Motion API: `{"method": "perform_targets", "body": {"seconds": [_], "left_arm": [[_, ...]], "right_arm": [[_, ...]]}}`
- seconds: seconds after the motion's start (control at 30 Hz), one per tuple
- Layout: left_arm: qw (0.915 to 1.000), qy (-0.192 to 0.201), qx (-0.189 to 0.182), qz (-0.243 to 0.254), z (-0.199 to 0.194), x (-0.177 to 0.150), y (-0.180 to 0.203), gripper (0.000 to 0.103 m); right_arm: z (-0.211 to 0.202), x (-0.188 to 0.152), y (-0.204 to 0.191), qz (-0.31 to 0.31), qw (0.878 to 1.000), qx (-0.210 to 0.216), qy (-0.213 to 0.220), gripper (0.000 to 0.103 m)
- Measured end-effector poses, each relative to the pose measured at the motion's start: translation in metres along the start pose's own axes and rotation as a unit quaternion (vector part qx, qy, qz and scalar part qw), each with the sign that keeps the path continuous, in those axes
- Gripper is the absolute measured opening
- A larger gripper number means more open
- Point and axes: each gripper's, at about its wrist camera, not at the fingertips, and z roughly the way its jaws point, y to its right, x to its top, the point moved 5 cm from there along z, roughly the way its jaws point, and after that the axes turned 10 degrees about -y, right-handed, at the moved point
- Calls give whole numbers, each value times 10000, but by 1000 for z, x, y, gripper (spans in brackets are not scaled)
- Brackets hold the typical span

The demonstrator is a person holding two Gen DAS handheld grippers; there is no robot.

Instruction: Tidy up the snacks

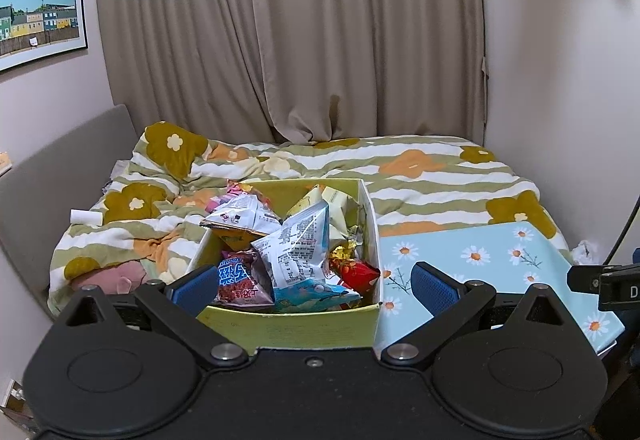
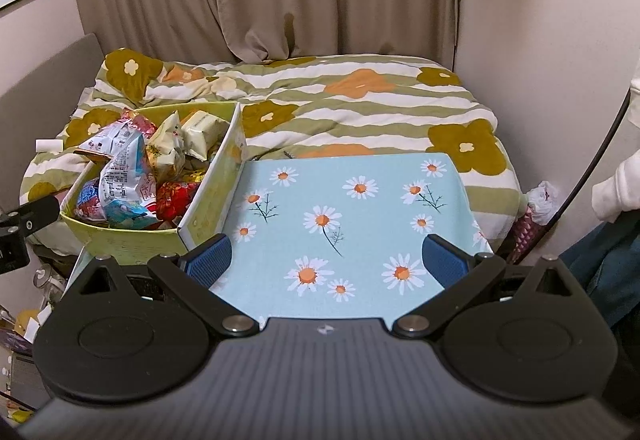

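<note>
Snacks (image 1: 296,252) fill a green box (image 1: 288,324) left of a daisy-print surface (image 2: 352,216); left gripper (image 1: 314,282) and right gripper (image 2: 326,260) both gape, empty.

Left wrist view: looks forward and slightly down along the left gripper (image 1: 316,280), close above the near wall of the green snack box (image 1: 288,324), facing the bed (image 1: 420,176) and curtain (image 1: 288,32) beyond

Right wrist view: same heading, set further right, close over the daisy-print surface (image 2: 360,208), box (image 2: 120,236) at its left

Shared: box, daisy surface, bed, curtain, framed picture (image 1: 38,14); each view catches a black edge of the other gripper
</note>
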Motion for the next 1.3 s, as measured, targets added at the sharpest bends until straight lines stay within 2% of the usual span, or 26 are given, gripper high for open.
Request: {"method": "perform_targets", "body": {"seconds": [1.3], "left_arm": [[10000,-20,-24,-78,-1,-6,-7,103]], "right_arm": [[2,0,-1,18,10000,-41,-24,103]]}}
